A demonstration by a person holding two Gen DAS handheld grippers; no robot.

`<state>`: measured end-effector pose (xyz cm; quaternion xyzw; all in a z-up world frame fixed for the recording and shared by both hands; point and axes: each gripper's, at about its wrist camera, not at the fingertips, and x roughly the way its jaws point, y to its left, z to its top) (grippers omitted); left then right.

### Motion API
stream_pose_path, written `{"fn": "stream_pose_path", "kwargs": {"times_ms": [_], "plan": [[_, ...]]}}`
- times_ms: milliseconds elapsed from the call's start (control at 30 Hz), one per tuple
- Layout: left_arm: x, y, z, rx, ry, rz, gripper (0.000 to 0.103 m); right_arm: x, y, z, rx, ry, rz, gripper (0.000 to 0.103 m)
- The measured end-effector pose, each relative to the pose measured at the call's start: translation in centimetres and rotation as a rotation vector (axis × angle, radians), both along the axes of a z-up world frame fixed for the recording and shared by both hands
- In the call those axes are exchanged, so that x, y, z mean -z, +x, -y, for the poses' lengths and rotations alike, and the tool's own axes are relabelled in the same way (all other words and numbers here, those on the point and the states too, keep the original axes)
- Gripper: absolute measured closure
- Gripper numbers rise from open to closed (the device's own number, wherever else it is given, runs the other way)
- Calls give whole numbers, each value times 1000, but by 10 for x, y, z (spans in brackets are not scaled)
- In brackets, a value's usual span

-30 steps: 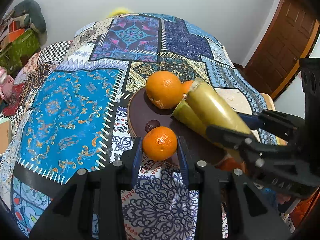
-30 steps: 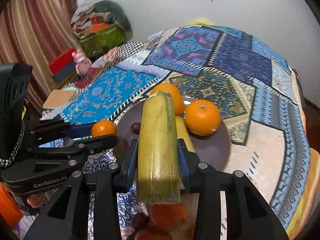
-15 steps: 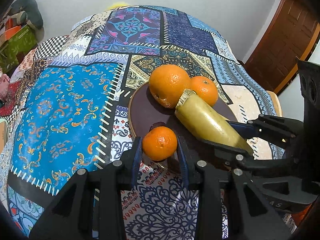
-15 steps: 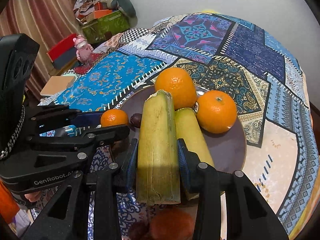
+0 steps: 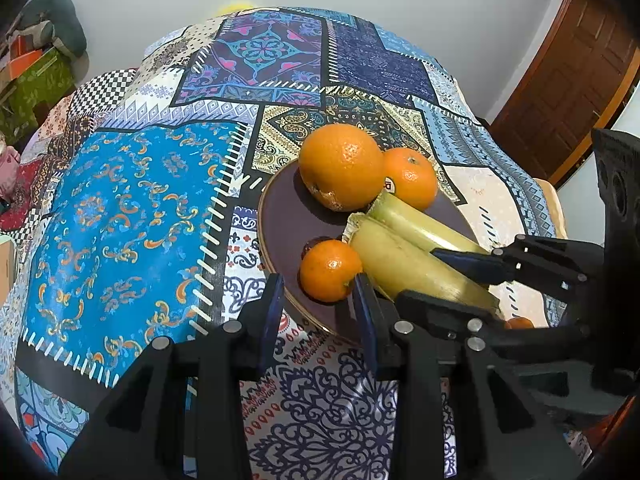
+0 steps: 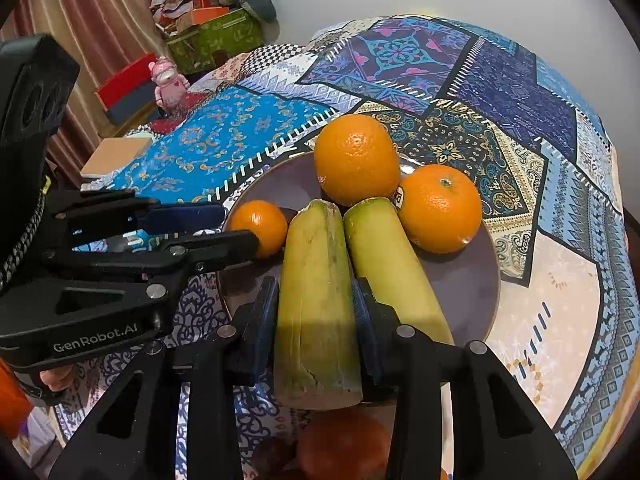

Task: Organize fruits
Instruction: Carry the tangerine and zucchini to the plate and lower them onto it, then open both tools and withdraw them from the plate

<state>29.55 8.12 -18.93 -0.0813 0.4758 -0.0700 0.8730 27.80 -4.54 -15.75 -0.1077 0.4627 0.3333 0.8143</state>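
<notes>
**Both fruits now down on the plate**

A second ago the right gripper (image 6: 316, 316) carried its yellow-green stalk (image 6: 316, 304) tilted up above the brown plate (image 5: 280, 216), its far end riding over the fruit. Now the stalk lies low and level, side by side with the second stalk (image 6: 388, 264) already on the plate, its far end just short of the large orange (image 6: 356, 160). The fingers (image 6: 264, 320) of the right gripper are still pressed against both sides of it, so it has been lowered but not let go; its near end overhangs the plate's near rim.

The left gripper (image 5: 318, 304) has also moved in. The small mandarin (image 5: 330, 270) that it held near the plate's near-left edge now sits on the plate, just left of the held stalk and next to a small dark fruit (image 5: 312, 245) that is mostly hidden. In the left wrist view a narrow gap shows between the left-hand finger and the mandarin, while the right-hand finger looks close against it, so the grip seems to be loosening; I cannot tell whether it is fully released.

The medium orange (image 6: 440, 208) sits at the far right of the plate, touching the large orange.

As I judge it, both placements are nearly done: what remains is to open each pair of fingers and draw back without rolling the mandarin or nudging the stalk off the rim. More orange fruit (image 6: 344, 444) lies blurred below the plate's near edge, probably next.
</notes>
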Motion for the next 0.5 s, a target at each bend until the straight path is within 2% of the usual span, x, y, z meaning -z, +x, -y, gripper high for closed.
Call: {"fn": "stream_pose_path", "kwargs": {"times_ms": [200,500], "plan": [[-15,-15,1,-1,13,27,69,-22,-6,15,26,42,28,69],[-65,-49,14,13,17,120,69,-72,-33,57,118,103,139,69]]}}
